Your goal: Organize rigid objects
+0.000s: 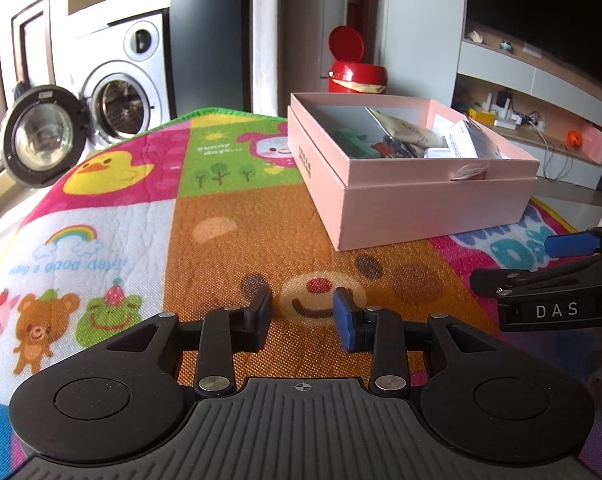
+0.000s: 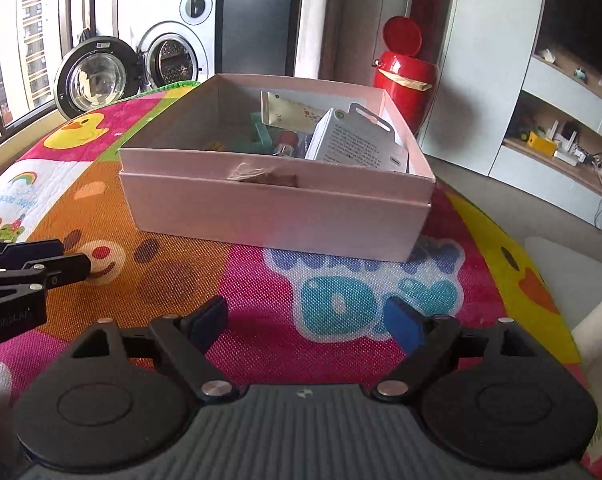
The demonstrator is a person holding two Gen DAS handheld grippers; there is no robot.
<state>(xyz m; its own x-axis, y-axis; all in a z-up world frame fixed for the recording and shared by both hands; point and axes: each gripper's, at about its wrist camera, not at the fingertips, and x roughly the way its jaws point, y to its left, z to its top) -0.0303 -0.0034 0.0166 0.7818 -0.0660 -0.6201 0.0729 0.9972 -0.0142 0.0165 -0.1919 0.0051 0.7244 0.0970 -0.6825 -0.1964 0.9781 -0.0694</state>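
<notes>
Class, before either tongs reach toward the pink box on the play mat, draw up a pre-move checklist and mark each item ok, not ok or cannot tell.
1. Left tongs open and empty: ok.
2. Right tongs open and empty: ok.
3. Pink box has no lid on top: ok.
4. Room left inside among the white package and green piece: cannot tell.
5. Loose objects waiting on the play mat: none visible.

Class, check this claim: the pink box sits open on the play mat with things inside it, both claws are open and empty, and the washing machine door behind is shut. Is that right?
One slip: the washing machine door hangs open, as the right wrist view shows. The pink box, the play mat, the left claw and the right claw are as stated.
</notes>
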